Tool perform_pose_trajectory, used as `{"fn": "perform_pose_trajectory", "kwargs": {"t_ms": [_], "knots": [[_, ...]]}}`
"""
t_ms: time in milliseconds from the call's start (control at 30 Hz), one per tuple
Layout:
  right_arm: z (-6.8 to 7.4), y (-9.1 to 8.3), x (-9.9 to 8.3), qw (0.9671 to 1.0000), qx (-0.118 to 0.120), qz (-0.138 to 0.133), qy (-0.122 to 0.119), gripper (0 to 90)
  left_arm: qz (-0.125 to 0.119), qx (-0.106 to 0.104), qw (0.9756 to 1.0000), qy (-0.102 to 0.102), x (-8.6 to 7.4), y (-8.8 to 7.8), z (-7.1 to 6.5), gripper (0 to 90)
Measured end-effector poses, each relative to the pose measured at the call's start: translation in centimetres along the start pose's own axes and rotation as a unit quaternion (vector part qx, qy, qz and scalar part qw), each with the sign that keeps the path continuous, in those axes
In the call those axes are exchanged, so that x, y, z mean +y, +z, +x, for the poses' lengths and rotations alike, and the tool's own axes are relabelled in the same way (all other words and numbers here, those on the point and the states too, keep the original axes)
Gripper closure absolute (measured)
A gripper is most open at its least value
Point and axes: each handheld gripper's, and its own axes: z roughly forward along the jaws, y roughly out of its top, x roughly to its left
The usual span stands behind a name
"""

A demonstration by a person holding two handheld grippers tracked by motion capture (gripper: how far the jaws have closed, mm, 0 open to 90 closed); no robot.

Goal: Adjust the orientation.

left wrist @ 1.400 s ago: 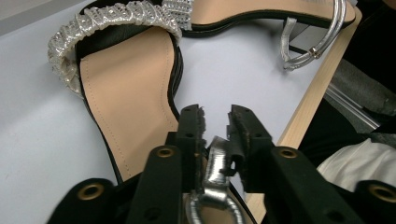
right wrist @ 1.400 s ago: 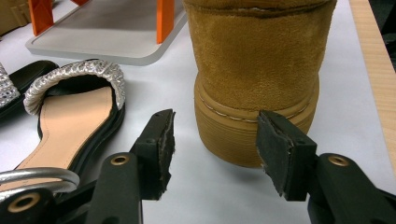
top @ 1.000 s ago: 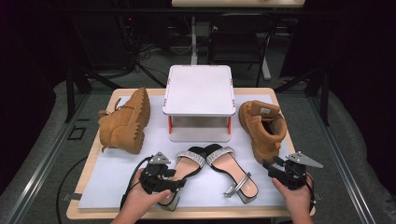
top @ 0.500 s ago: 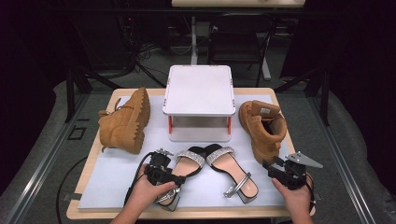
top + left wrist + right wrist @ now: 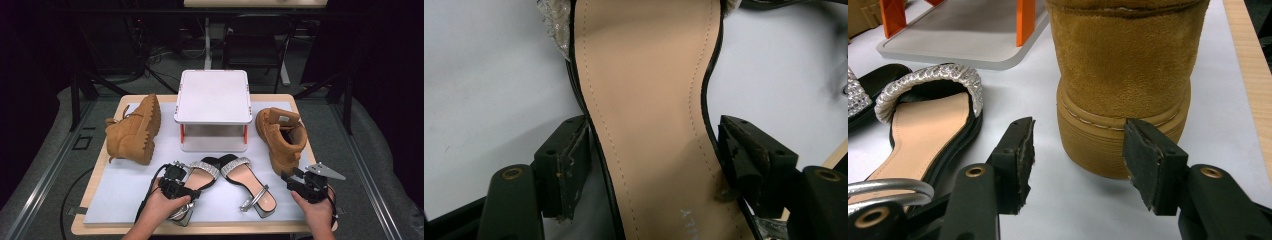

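One flat shoe at stake: left sandal (image 5: 202,175), sole down on the white mat (image 5: 125,195), near and left of centre, toe pointing far toward the white stand (image 5: 212,97). Straddled it at the narrow waist with the left gripper (image 5: 651,150). Had just widened the jaws, then eased them in a touch, with the tan insole between them. Saw the pads just beside the black edges on either side, no squeeze evident, so counted that claw as released. Judged the sandal light, thin and somewhat bendy along its length, stiff enough across the width. Smooth insole, likely slippery on top. Glittery toe strap (image 5: 551,25) soft and easily crushed or scuffed, so not a place to pinch. Best taken exactly there at the waist, edge to edge across the sole, firmly but without folding it. Expected the toe to droop on lifting, so a level wrist called for. Noted the right sandal (image 5: 247,182) just beside, toes almost touching, hence some risk of nudging it. Held the right gripper (image 5: 1078,155) released as well, nothing between its pads, just short of the heel of the right boot (image 5: 1125,75) at the near right. Left boot (image 5: 135,130) well apart, tipped on its side at the far left.
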Motion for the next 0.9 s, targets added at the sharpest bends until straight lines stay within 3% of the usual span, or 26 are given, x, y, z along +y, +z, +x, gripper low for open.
{"fn": "perform_pose_trajectory", "kwargs": {"t_ms": [333,467,600,800,900], "knots": [[0.0,0.0,0.0,1.0,-0.001,0.001,-0.001,46.2,0.005,0.015,0.9998,-0.011,0.1,-0.2,-0.4,34.1],[0.0,-0.1,0.0,1.0,-0.001,0.0,0.0,46.1,0.003,0.011,0.9996,-0.024,0.1,-0.3,-0.2,35.5],[-0.1,-0.1,0.0,1.0,-0.001,0.0,0.001,46.2,-0.004,0.02,0.9991,-0.037,0.0,-0.6,0.2,39.0],[0.0,-0.1,0.0,1.0,0.0,0.0,0.001,46.1,-0.003,0.026,0.9991,-0.034,-0.1,-0.8,0.6,40.4],[0.0,-0.1,0.0,1.0,-0.001,-0.001,0.002,46.2,-0.004,0.038,0.9988,-0.031,-0.2,-1.0,0.9,40.5]]}}
